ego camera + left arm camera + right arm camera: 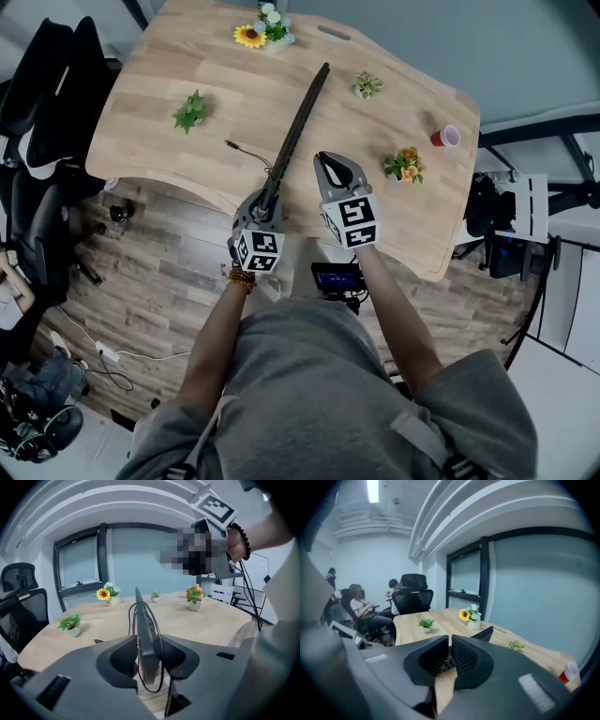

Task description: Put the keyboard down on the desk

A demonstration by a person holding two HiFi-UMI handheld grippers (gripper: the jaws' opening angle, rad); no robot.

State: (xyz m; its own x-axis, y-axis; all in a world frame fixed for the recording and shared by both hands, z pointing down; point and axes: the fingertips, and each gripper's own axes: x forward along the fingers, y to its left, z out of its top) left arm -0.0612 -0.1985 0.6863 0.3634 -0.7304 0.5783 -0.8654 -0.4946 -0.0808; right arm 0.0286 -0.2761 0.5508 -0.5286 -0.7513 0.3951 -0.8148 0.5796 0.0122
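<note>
A black keyboard [300,122] stands on its long edge over the wooden desk [150,141], running from the near edge toward the far side. My left gripper [269,202] is shut on its near end. In the left gripper view the keyboard [143,625] sits between both pads, with its cable [159,634] looped round it. The cable's loose end [242,150] lies on the desk. My right gripper [330,161] hovers just right of the keyboard, shut and empty. In the right gripper view the keyboard [490,633] shows behind the closed gripper [450,649].
On the desk stand a sunflower pot [262,34], a green plant [191,112], a small plant [367,85], an orange flower pot [405,165] and a red cup [446,137]. Black office chairs [47,94] stand to the left. People [361,604] sit beyond.
</note>
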